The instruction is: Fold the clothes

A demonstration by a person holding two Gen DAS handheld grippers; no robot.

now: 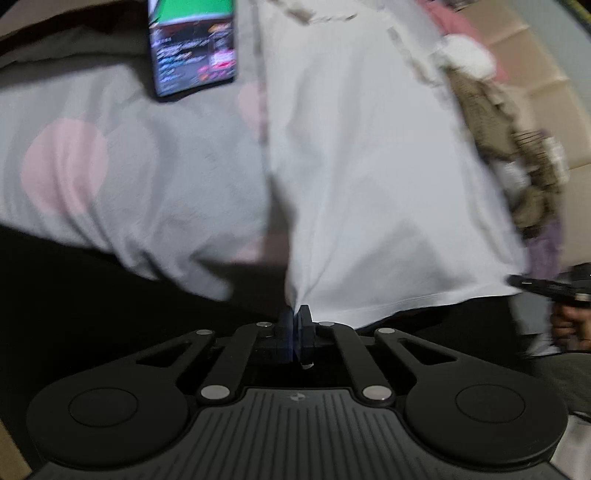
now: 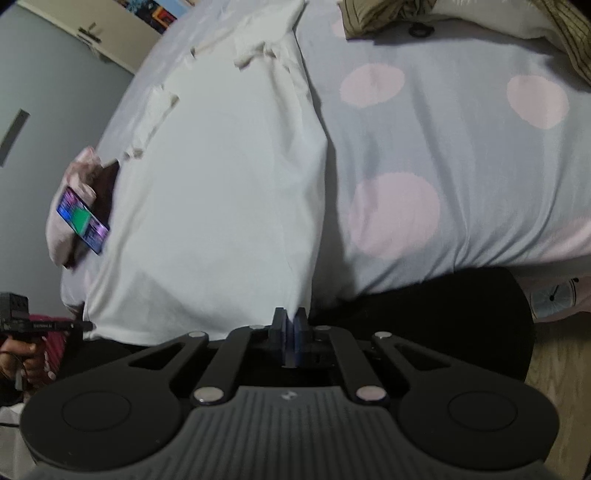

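Note:
A white garment (image 1: 369, 177) lies stretched along the bed, its hem toward me. My left gripper (image 1: 295, 314) is shut on the hem's left corner, where the cloth bunches into the jaws. In the right wrist view the same white garment (image 2: 221, 192) runs away from me, and my right gripper (image 2: 291, 317) is shut on its right hem corner. The other gripper (image 2: 22, 321) shows at the left edge of that view, held by a hand (image 2: 22, 362). At the far right of the left wrist view the right gripper's tool (image 1: 546, 286) pokes in.
The bed sheet (image 2: 461, 166) is grey with pink dots. A lit phone (image 1: 192, 48) lies on the bed left of the garment. Brown and purple clothes (image 1: 524, 177) are heaped at the far side. A tan blanket (image 2: 376, 14) and a black ring (image 2: 420, 29) lie near the bed's head.

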